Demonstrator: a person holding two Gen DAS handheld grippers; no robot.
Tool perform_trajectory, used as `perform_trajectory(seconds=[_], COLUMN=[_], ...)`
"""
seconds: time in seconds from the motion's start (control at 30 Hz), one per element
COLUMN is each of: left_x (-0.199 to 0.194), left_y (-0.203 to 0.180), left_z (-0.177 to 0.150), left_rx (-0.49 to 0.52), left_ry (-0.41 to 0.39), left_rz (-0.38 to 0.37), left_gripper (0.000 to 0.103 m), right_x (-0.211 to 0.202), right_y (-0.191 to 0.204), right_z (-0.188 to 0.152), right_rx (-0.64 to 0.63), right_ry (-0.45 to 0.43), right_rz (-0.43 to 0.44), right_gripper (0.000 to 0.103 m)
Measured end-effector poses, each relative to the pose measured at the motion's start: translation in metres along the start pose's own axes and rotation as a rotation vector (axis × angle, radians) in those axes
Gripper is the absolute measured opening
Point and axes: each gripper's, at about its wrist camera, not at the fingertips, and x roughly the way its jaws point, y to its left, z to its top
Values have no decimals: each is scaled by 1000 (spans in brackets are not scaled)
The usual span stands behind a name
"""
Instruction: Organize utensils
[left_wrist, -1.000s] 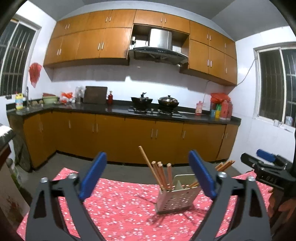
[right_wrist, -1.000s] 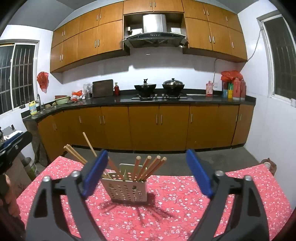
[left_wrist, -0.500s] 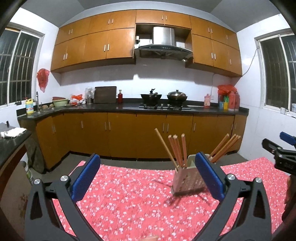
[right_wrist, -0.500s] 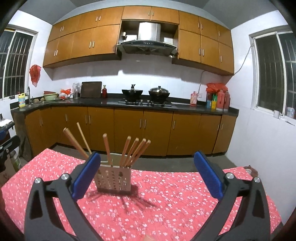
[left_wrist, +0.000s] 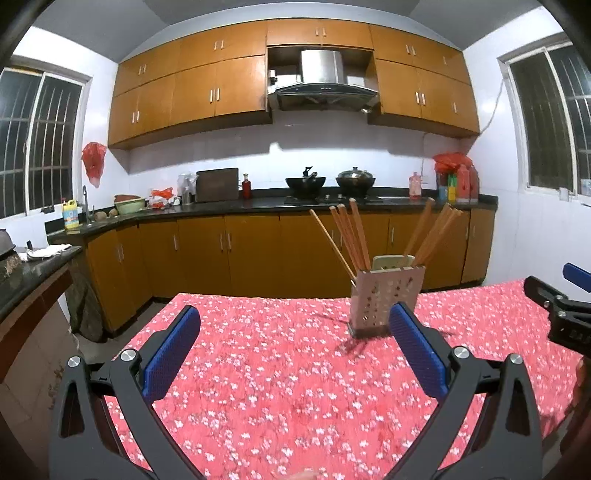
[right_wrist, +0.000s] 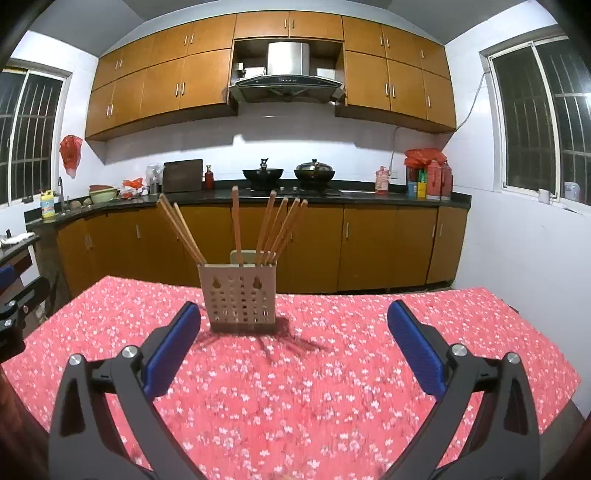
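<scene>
While both sets of my fingers hang released and empty over it, the tabletop (right_wrist: 369, 369) under its red flowered cloth carries only one thing that I can see. That is the perforated holder (right_wrist: 239, 297), standing upright toward the far edge. From my right fingers (right_wrist: 293, 343) it sits at about eleven o'clock, near the left pad; from my left fingers (left_wrist: 295, 354) it is at about one o'clock, just behind the right pad. Inside it the chopsticks (right_wrist: 271, 230) lean in a loose fan: two tip off toward ten o'clock, one stands nearly straight, the rest splay toward one o'clock. I judge the sorting is close to done, since no loose stick shows on the cloth. To tidy well, I would steady the holder's wall with one side, then close gently on a single leaning stick high on its shaft, so the light holder does not tip.
</scene>
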Motion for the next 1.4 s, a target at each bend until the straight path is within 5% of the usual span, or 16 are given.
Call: perform_trajectory(seconds=[0.5,1.4], left_x=[-4,-1], left_y=[-7,-10], left_z=[-32,-58], left_rx=[-17,-25], left_ry=[52,119], left_rz=[-31,-31], left_gripper=[101,101], right_x=[-13,-3], right_y=[6,-1], right_z=[-45,-65], right_rx=[6,21], right_ry=[81,151], right_rz=[48,32], right_gripper=[99,99])
